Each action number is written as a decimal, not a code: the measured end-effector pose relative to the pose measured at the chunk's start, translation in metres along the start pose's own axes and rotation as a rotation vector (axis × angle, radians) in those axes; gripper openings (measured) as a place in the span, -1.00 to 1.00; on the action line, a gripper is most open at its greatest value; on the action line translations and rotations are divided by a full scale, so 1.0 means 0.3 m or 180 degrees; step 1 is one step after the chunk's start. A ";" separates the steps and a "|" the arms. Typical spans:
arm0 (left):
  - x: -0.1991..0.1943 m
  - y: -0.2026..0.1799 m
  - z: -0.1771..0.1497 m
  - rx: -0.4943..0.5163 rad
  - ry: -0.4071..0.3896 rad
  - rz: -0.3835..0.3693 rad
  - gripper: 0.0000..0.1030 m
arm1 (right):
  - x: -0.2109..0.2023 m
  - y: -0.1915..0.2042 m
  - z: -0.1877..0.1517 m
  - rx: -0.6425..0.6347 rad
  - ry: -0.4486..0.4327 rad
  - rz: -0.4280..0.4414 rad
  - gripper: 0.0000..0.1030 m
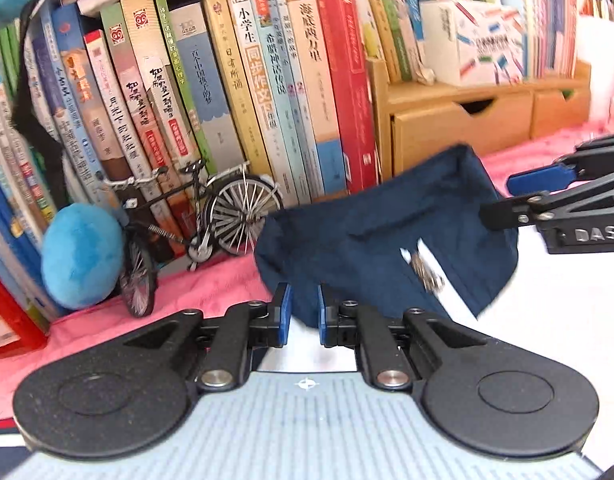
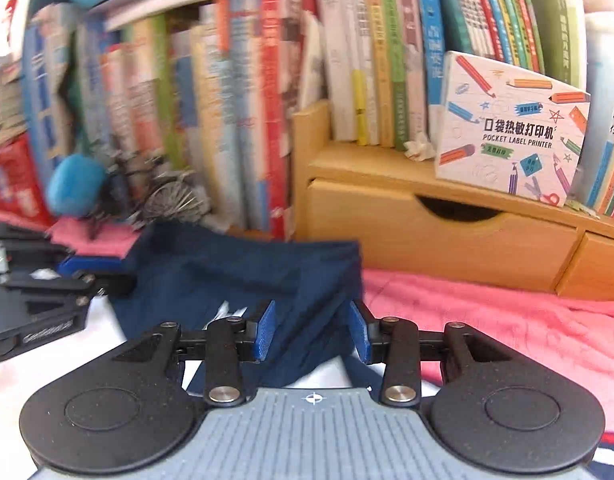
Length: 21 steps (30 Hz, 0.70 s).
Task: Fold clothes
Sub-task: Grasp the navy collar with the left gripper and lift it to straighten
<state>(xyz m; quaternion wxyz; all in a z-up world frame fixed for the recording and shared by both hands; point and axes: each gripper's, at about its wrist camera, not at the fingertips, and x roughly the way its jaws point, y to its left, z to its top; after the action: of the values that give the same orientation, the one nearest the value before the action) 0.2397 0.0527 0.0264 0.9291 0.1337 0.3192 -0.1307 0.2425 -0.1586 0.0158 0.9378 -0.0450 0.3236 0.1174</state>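
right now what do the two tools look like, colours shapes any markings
Both match: the left tool and right tool have matte black linkage arms with silver pivot screws, two round black discs at the base, and a ribbed grey-blue centre plate bearing a small white crosshair mark. The fingertips carry blue ridged pads. In the left wrist view the right tool's black body shows white "DAS" lettering. No cables or sleeves show.

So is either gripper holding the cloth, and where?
Neither. The left gripper and right gripper stand open at the navy cloth's near edge, one each side.
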 end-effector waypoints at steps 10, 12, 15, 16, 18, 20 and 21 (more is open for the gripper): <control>-0.275 -0.107 -0.073 0.0050 0.0006 -0.0027 -0.74 | -0.291 0.148 -0.076 -0.0351 0.0015 0.0007 -0.15; -0.347 -0.127 -0.091 -0.0015 -0.0025 -0.0075 -0.72 | -0.375 0.162 -0.099 -0.0422 -0.0017 -0.0004 -0.11; -0.467 -0.161 -0.135 -0.0186 -0.0118 -0.0152 -0.62 | -0.502 0.180 -0.141 -0.0529 -0.0062 -0.0015 0.00; -0.516 -0.178 -0.163 -0.0278 -0.0166 -0.0180 -0.59 | -0.553 0.186 -0.165 -0.0554 -0.0094 -0.0016 0.03; -0.615 -0.206 -0.249 -0.0454 -0.0309 -0.0229 -0.37 | -0.657 0.199 -0.226 -0.0566 -0.0180 -0.0003 0.19; -0.708 -0.242 -0.359 -0.0555 -0.0421 -0.0259 -0.20 | -0.769 0.210 -0.321 -0.0493 -0.0281 0.0080 0.40; -0.756 -0.263 -0.423 -0.0595 -0.0497 -0.0230 -0.11 | -0.824 0.215 -0.371 -0.0448 -0.0329 0.0130 0.53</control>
<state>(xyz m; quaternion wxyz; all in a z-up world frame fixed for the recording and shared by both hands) -0.0299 0.0572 0.0593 0.9542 0.0242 0.2613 -0.1438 -0.0286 -0.1611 0.0803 0.9452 -0.0981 0.2666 0.1610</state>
